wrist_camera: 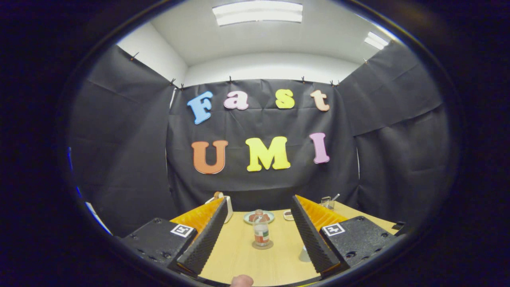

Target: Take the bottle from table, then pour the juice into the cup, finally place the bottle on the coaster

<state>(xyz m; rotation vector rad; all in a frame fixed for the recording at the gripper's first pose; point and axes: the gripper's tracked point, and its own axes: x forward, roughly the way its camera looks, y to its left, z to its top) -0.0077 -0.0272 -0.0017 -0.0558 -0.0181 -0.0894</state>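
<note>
A small clear bottle [261, 231] with a red and green label stands upright on a round coaster [262, 245] on the wooden table [239, 255]. It stands between the two fingers of my gripper [259, 200], with wide gaps on both sides. The gripper is open and touches nothing. A pale cup [305, 254] stands on the table right of the bottle, partly hidden behind the right finger [310, 235].
Beyond the bottle lies a light plate [259, 217] with something brown on it, and a small dish [288, 215] to its right. A glass holder [327, 202] with a spoon stands far right. A white object [228, 208] shows behind the left finger. A person's fingertip [242, 281] shows at the table's near edge.
</note>
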